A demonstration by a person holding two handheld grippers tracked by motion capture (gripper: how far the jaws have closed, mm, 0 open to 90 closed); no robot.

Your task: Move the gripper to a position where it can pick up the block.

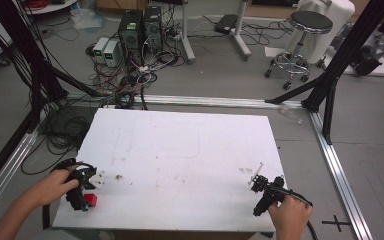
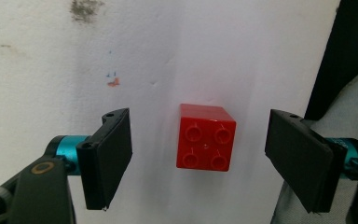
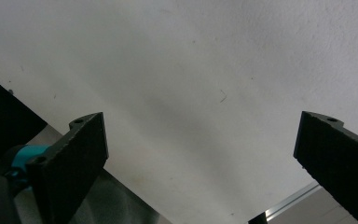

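A red four-stud brick (image 2: 206, 138) lies on the white table (image 2: 214, 56), between the two wide-apart jaws of my left gripper (image 2: 209, 168), which is open and touches nothing. From above, the same red brick (image 1: 90, 199) sits at the table's near left corner under my left gripper (image 1: 82, 192). My right gripper (image 1: 261, 194) hovers open over the near right corner of the table (image 1: 180, 150). In the right gripper view its fingers (image 3: 74, 158) frame bare white board (image 3: 191, 84), with nothing between them.
The table's left edge (image 2: 324, 60) runs close to the brick, with dark floor beyond. A small white piece (image 1: 100, 176) lies just past my left gripper. Black frame posts (image 1: 330, 85), a stool (image 1: 307, 30) and cables (image 1: 130, 80) stand on the floor behind.
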